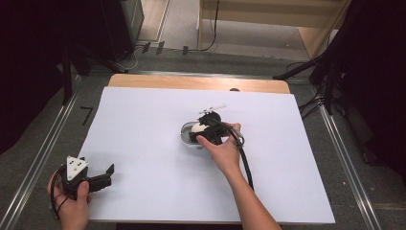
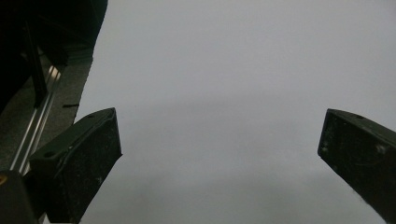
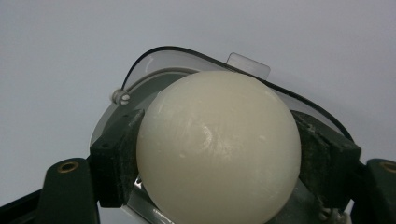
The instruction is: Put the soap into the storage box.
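No readable text, label or number appears anywhere.

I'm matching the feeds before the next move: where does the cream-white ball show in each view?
High view: the cream-white ball sits just right of centre, over the clear container, at the tip of the right hand-held gripper.
Left gripper view: not in it.
Right gripper view: the ball sits centre to bottom, pressed between the two black jaws.
Shared landmark: the white table sheet.
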{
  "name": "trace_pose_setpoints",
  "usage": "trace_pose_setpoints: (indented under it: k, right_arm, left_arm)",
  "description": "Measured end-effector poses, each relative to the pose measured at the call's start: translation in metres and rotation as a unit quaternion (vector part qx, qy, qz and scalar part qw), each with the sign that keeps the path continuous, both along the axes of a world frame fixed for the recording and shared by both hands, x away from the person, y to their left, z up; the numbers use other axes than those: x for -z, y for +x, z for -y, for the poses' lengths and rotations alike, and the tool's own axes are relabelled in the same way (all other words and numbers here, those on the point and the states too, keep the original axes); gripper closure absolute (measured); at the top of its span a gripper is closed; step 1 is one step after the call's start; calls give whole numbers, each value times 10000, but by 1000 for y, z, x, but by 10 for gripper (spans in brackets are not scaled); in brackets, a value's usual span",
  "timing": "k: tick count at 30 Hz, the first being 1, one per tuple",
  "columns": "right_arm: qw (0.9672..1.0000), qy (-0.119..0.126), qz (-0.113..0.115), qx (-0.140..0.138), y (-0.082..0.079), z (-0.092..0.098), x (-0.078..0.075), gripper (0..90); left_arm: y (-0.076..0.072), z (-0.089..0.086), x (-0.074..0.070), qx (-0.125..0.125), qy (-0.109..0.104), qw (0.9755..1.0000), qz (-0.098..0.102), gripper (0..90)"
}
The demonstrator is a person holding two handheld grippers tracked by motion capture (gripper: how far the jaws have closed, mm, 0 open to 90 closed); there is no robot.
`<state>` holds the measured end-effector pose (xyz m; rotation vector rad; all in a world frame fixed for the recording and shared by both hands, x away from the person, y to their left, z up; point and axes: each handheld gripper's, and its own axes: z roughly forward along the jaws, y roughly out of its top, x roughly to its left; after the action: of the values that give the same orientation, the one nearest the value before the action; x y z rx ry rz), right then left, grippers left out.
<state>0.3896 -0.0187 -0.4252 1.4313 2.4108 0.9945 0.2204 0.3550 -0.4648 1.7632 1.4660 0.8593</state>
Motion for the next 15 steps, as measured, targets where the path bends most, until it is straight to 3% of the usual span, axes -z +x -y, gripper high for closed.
trace_pose_setpoints:
  k: [15]
  right_arm:
    - [10000, 8, -96, 17, 1, 0, 4, 248]
  left_arm:
    - [0, 0, 0, 5, 1, 10000, -2, 0]
